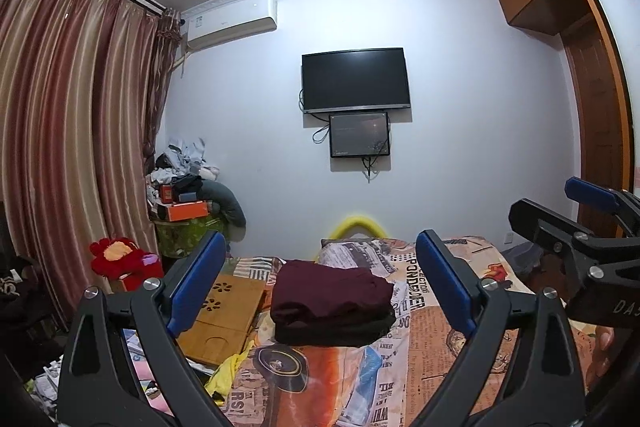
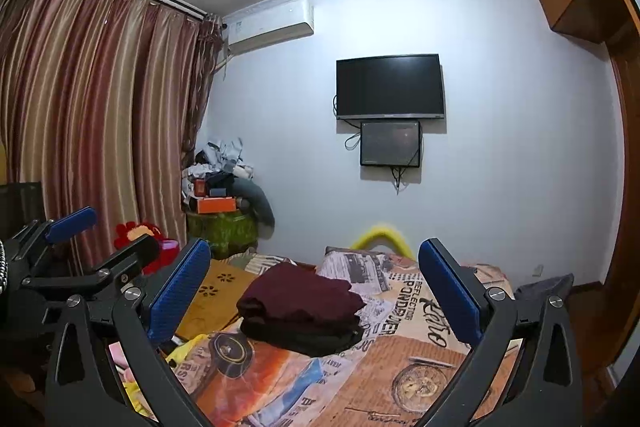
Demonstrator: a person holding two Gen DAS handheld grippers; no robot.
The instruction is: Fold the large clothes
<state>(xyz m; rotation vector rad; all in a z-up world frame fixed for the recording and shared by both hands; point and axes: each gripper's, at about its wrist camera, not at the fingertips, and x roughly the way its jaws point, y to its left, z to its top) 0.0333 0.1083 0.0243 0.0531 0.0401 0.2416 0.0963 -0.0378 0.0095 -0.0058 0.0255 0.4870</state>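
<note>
A folded maroon garment (image 1: 332,291) (image 2: 300,293) lies on top of a folded black garment (image 1: 332,333) (image 2: 304,337), stacked in the middle of the bed, whose cover has a newspaper print (image 1: 432,343) (image 2: 404,359). My left gripper (image 1: 321,241) is open and points level at the stack from the near side, with nothing between its blue pads (image 1: 200,283). My right gripper (image 2: 315,247) is likewise open and empty, short of the stack. Each gripper shows in the other's view: the right one (image 1: 542,197) at the right edge, the left one (image 2: 124,227) at the left edge.
A bamboo lap tray (image 1: 224,311) (image 2: 216,291) lies on the bed left of the stack, with a yellow cloth (image 1: 228,371) in front of it. A pillow (image 1: 356,255) sits behind. A red plush toy (image 1: 120,259), a cluttered green basket (image 1: 188,227) and curtains (image 1: 72,131) stand left; a wardrobe (image 1: 592,99) stands right.
</note>
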